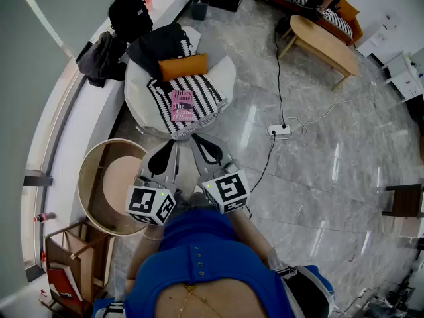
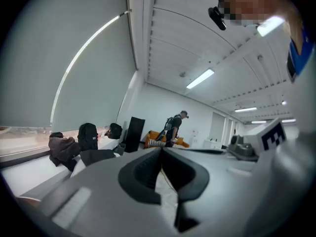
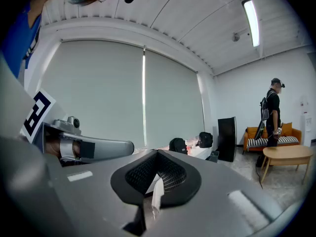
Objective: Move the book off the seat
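A pink book (image 1: 183, 106) lies on a black-and-white striped throw (image 1: 199, 91) over a round white seat (image 1: 222, 71). An orange cushion (image 1: 182, 66) and dark clothes (image 1: 159, 45) sit behind it on the same seat. My left gripper (image 1: 174, 146) and right gripper (image 1: 197, 140) are side by side just short of the seat's near edge, tips pointing at the book and apart from it. Both are shut with nothing between the jaws, as the left gripper view (image 2: 161, 150) and right gripper view (image 3: 157, 155) show. The book is hidden in both gripper views.
A round wooden tub table (image 1: 109, 177) stands at my left, a wooden rack (image 1: 69, 267) nearer. A power strip (image 1: 279, 131) and its cable lie on the marble floor to the right. A wooden coffee table (image 1: 324, 42), an orange sofa and a standing person (image 3: 272, 113) are farther off.
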A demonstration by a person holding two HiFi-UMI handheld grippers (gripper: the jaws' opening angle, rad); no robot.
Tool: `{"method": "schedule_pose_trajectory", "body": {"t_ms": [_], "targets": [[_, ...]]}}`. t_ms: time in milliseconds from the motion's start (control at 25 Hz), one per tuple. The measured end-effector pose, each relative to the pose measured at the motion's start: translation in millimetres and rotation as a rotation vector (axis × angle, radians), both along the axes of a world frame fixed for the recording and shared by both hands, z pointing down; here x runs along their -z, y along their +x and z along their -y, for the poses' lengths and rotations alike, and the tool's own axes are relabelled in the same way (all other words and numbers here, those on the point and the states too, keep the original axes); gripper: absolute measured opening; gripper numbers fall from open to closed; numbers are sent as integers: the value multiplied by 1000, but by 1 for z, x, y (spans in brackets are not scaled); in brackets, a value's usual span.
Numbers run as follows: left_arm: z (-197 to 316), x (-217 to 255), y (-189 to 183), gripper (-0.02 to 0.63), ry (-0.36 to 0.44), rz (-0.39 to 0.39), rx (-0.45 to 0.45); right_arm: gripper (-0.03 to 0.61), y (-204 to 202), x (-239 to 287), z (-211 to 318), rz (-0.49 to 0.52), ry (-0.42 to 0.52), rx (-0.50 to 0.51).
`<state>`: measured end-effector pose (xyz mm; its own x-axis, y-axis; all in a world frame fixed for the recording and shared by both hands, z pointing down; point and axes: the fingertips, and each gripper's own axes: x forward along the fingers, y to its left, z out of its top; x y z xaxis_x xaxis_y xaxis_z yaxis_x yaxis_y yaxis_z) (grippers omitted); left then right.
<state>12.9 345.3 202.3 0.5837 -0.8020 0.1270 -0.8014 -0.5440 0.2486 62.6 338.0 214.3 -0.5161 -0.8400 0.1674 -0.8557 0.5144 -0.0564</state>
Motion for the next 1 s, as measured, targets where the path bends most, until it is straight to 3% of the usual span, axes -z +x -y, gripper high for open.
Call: {"method": "schedule_pose_trajectory", "body": {"t_ms": [240, 560, 800, 1000], "targets": [[5, 0, 10, 2, 11, -10, 21, 0, 23, 2, 3, 63, 9, -7], [26, -11, 0, 2, -3, -7, 80, 0, 54, -4, 22, 65, -10, -46], [77, -25, -2, 2, -28, -16, 80, 0, 57, -19, 66, 59, -43, -59], [146, -37, -1, 2, -45, -35, 61, 0, 55, -30, 133, 55, -50, -69]]}}
